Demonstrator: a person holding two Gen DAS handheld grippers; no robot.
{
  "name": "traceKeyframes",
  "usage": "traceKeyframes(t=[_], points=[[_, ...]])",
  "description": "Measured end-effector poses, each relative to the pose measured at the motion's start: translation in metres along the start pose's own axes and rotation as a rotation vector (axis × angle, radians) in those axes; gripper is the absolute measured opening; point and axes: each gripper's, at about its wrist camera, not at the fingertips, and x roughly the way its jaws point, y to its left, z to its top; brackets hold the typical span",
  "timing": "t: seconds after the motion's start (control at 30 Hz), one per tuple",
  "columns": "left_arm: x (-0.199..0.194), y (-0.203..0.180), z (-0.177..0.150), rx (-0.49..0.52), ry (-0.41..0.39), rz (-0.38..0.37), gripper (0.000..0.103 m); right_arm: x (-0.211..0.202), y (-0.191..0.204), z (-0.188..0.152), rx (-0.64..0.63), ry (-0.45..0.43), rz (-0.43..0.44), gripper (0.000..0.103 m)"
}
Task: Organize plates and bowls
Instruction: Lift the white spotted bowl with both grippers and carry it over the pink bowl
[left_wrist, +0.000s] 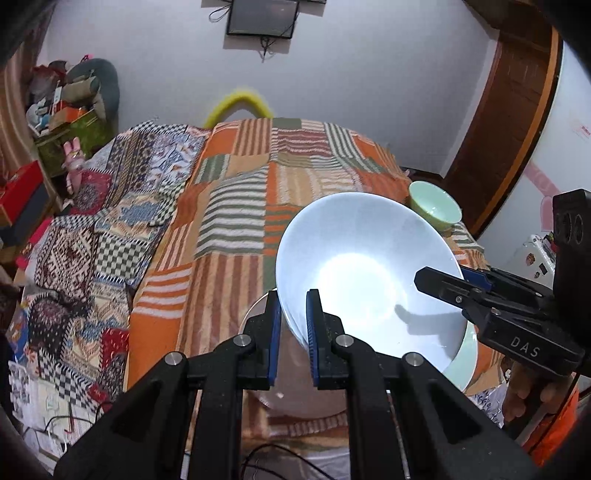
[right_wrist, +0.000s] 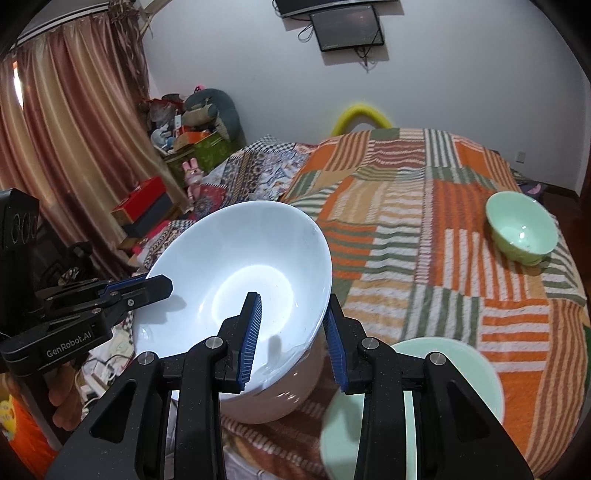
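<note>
Striped patchwork blanket (right_wrist: 461, 236) covers the bed, with a patterned quilt (left_wrist: 110, 206) beside it and a dark screen (left_wrist: 262, 16) on the white wall.

A white bowl (left_wrist: 354, 273) is held tilted above the blanket, its opening facing both cameras. The left gripper (left_wrist: 293, 314) pinches the bowl's rim between its blue pads, one inside and one outside. The right gripper (right_wrist: 293, 321) straddles the opposite rim, its jaws wider; whether both pads touch the bowl I cannot tell.

Under the bowl sits another white dish (right_wrist: 266, 402), and a pale green plate (right_wrist: 458, 369) lies just beside it. A small green bowl (right_wrist: 522, 232) stands well apart near the bed's far right edge.
</note>
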Motion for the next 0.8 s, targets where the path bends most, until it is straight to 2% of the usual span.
traceKeyframes(t=[0.37,0.8], points=[[0.028,0.029,-0.028,-0.07,0.086,0.01,0.012,0.034,0.01,-0.024,0.017,0.096,0.019,0.031],[0.066,0.046,-0.049,-0.101,0.182,0.028,0.012,0.058,0.012,-0.045,0.034,0.195,0.014,0.031]])
